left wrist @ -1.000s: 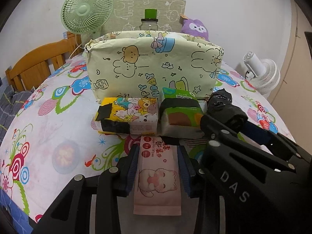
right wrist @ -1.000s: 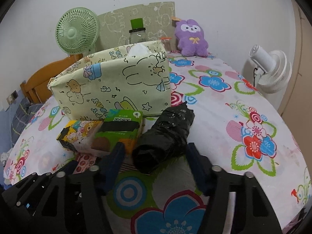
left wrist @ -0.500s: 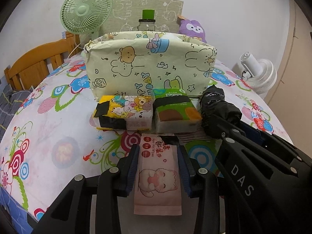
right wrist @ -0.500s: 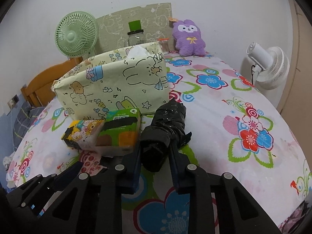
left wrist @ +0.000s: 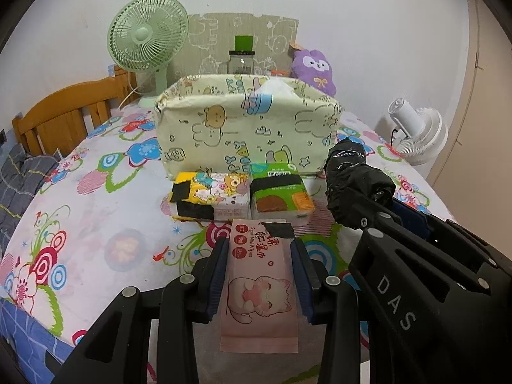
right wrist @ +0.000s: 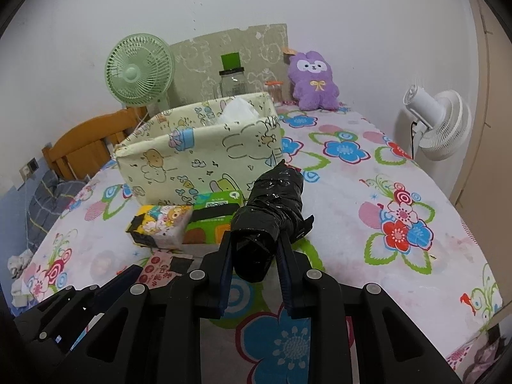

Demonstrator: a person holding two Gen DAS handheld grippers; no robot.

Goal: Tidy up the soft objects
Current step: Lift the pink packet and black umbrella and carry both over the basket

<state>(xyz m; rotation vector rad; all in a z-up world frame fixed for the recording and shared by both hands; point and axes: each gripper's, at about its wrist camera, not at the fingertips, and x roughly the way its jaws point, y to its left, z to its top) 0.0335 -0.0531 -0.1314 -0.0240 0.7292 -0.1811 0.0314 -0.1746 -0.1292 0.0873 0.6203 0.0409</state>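
your right gripper (right wrist: 254,257) has closed since a second ago, now pinching the black roll (right wrist: 272,214), while your left gripper (left wrist: 259,275) clamps the pink wipes pack (left wrist: 259,291), both ready to go into the fabric bin (left wrist: 246,128).

The right tongs (left wrist: 358,204) are showing white capitals "DAS" on the black arm. The pink wipes pack (left wrist: 259,284) is carrying small print that seems to be reading "Super Mini Wipes", beside red Chinese characters too small to make out.
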